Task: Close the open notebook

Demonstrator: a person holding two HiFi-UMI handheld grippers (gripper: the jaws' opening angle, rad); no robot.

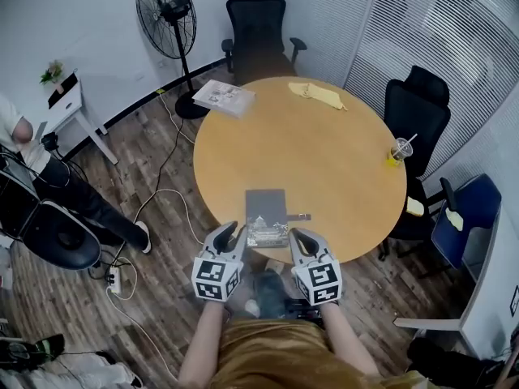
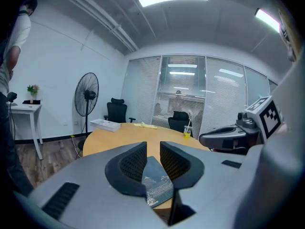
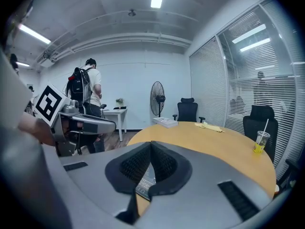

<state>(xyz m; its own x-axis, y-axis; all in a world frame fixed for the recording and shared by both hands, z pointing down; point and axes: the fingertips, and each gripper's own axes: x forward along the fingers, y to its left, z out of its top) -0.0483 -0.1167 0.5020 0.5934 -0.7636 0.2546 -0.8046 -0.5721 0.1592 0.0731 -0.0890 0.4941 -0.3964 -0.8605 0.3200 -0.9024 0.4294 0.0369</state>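
**A:** Where's the notebook (image 1: 267, 217)?

**B:** It lies open at the near edge of the round surface (image 1: 324, 152), plain dark half farther off, printed half toward the person. A small dark tab (image 1: 298, 216) sticks out at its right side.

**A:** And the grippers?

**B:** The left gripper (image 1: 230, 235) is just beside the printed half's left edge. Its jaws stand narrowly apart, and that half shows through the gap without being pinched. The right gripper (image 1: 302, 237) is at the right edge with its tips together on nothing.

**A:** What could go wrong?

**B:** I'd say the thin cover could slip out of a loose pinch and flop back open. A sideways shove from the closed right gripper could skate the notebook off the near edge. The tab might also get folded inside.
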